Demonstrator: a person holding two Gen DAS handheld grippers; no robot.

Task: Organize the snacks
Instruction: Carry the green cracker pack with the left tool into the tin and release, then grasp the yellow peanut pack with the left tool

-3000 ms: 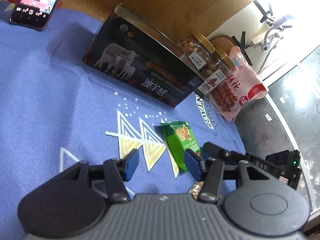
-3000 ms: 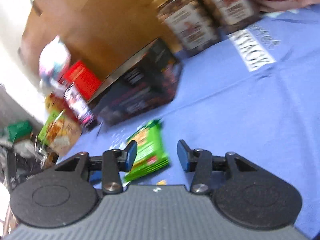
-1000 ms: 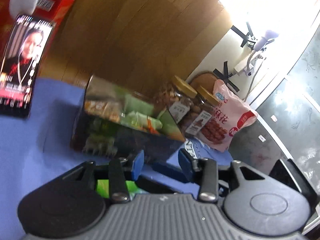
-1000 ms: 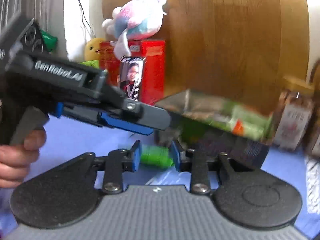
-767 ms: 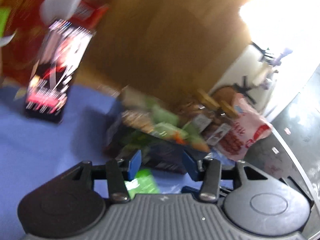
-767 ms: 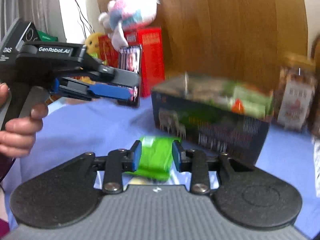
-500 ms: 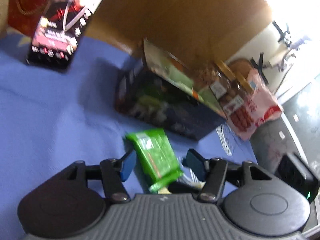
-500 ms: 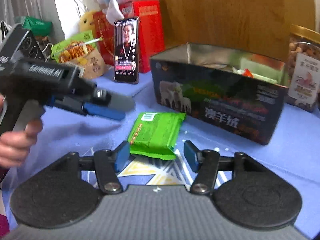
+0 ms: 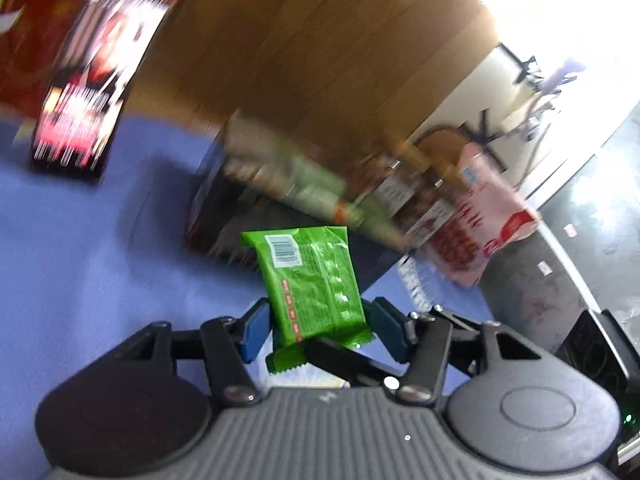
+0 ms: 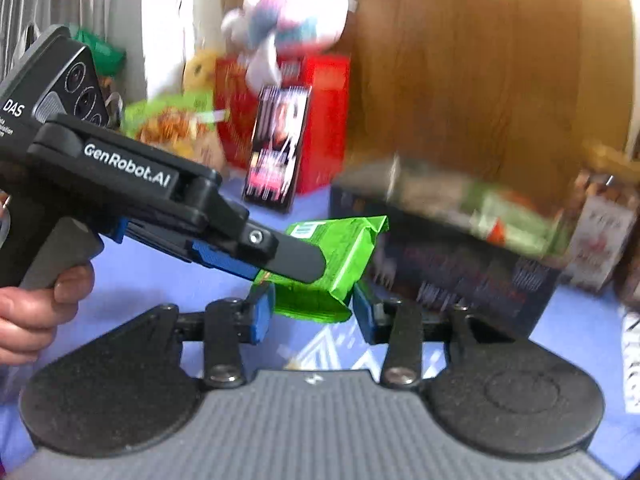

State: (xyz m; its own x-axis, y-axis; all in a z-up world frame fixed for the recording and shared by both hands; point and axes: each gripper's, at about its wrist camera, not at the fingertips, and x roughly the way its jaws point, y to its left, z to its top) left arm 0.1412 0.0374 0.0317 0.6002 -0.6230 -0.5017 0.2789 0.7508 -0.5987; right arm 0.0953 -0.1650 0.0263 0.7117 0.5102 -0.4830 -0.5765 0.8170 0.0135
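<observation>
We start wide: the counter point(image 9: 80, 260) under its blue cloth, with the dark snack tin point(image 10: 460, 272) standing open at the back, all of it smeared by motion. Both claws point forward and tilt down over the cloth. From the right wrist view, the person's left hand point(image 10: 36, 312) wraps the pistol grip of its tool, which reaches in from the left across our view.

The green snack packet point(image 9: 312, 280) is up off the cloth in front of the tin, barcode end away from us.

The right claw point(image 10: 312, 314) has just been closing, and both blue pads now press the packet's near end. That one is clamped on it.

The left claw point(image 9: 320, 326) has just been closing too, with the packet between its fingers. Its near pad touches the wrapper, but we can't tell whether the far pad is pressing.

Half a second ago the packet lay flat on the cloth with both claws spread around it. Now it is lifted and both have narrowed on it.

Behind stand a red box point(image 10: 328, 120), a phone point(image 10: 280, 148) propped against it and a plush toy point(image 10: 296, 12) on top.

On to the writing. The left tool's body reads "GenRobot.AI" along the arm and "DAS" on the camera block. The wrapper shows a barcode, but its print is too small to read, and the tin's lettering is blurred.
</observation>
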